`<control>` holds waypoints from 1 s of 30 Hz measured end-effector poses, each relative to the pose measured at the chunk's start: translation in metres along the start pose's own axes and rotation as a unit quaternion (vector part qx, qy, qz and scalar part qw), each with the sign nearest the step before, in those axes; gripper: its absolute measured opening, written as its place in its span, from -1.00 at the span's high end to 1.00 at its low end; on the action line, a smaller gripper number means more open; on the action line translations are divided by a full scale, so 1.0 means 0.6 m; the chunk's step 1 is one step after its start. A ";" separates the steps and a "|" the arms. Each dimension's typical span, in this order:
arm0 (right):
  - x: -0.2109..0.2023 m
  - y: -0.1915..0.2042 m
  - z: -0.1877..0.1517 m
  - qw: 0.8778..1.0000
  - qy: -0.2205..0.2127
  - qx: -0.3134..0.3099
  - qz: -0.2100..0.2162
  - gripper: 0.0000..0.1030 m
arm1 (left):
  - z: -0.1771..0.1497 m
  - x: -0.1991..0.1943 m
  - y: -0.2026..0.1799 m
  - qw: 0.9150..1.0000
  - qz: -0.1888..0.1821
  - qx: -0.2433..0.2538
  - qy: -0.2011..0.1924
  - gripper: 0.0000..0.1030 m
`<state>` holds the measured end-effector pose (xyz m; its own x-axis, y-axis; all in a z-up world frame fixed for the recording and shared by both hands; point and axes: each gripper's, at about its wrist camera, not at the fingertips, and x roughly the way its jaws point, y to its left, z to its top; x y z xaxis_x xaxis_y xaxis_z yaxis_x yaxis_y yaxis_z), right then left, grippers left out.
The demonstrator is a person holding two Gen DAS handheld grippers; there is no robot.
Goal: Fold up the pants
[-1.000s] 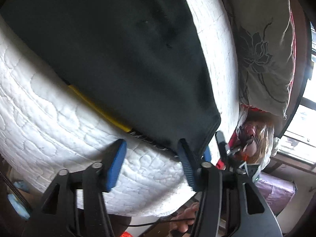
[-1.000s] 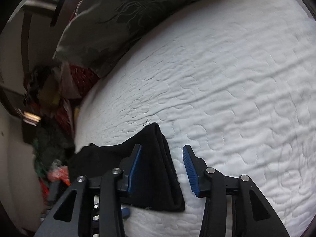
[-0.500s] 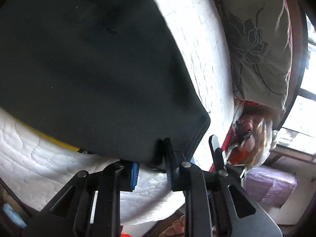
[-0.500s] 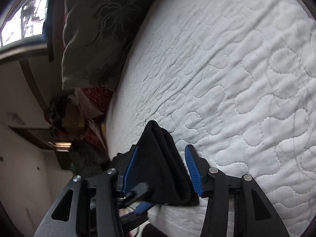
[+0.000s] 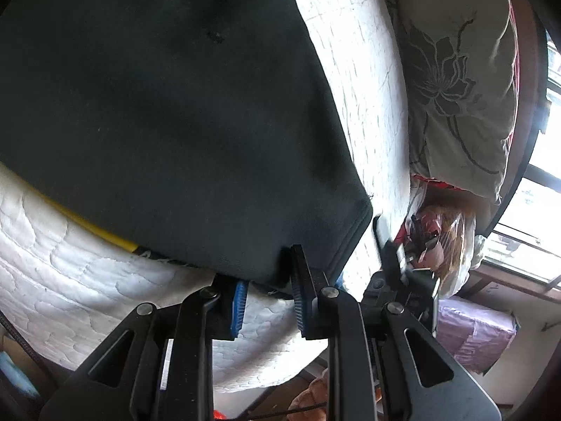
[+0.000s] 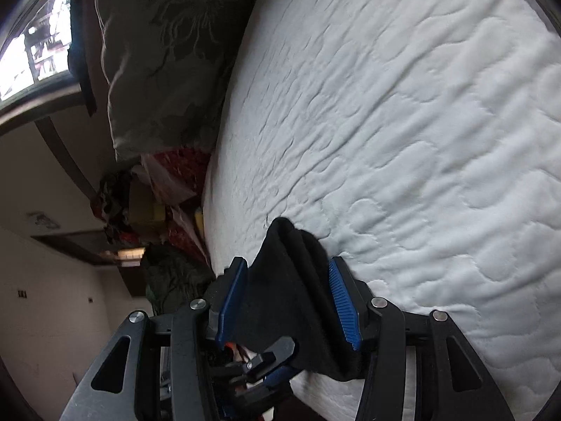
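Observation:
The black pants lie spread on a white quilted mattress. My left gripper is at the pants' near hem edge, its blue pads closed in on the cloth. In the right wrist view a bunched corner of the pants sits between the blue pads of my right gripper, whose jaws stand somewhat apart around the cloth. The other gripper's tip shows below the cloth.
A grey floral pillow lies at the head of the bed; it also shows in the right wrist view. Red bags and clutter sit beside the bed. A yellow strip peeks from under the pants.
The left gripper closed on the pants' hem edge and stayed there. The right gripper moved over the bunched corner, which now sits deeper between its pads and is lifted slightly.

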<state>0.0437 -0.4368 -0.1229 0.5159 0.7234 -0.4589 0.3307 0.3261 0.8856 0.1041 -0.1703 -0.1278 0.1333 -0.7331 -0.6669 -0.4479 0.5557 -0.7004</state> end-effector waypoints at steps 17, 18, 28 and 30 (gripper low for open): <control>-0.022 0.098 -0.050 0.994 -0.016 -0.093 -0.063 0.71 | 0.006 -0.057 -0.017 0.998 -0.041 -0.008 0.036 0.85; -0.023 0.107 -0.052 0.993 -0.016 -0.098 -0.065 0.71 | 0.006 -0.063 -0.015 0.998 -0.048 -0.010 0.038 0.85; 0.018 0.203 -0.092 0.989 -0.009 -0.126 -0.070 0.70 | 0.047 -0.155 0.031 0.993 -0.107 -0.047 0.014 0.87; 0.043 0.230 -0.102 0.989 -0.002 -0.134 -0.067 0.71 | 0.062 -0.187 0.049 0.991 -0.120 -0.057 0.002 0.87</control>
<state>0.0544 -0.3358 -0.0083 0.4857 0.6600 -0.5731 0.1749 0.5690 0.8035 0.1090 -0.0573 -0.0832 0.2450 -0.8401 -0.4840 -0.5015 0.3174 -0.8048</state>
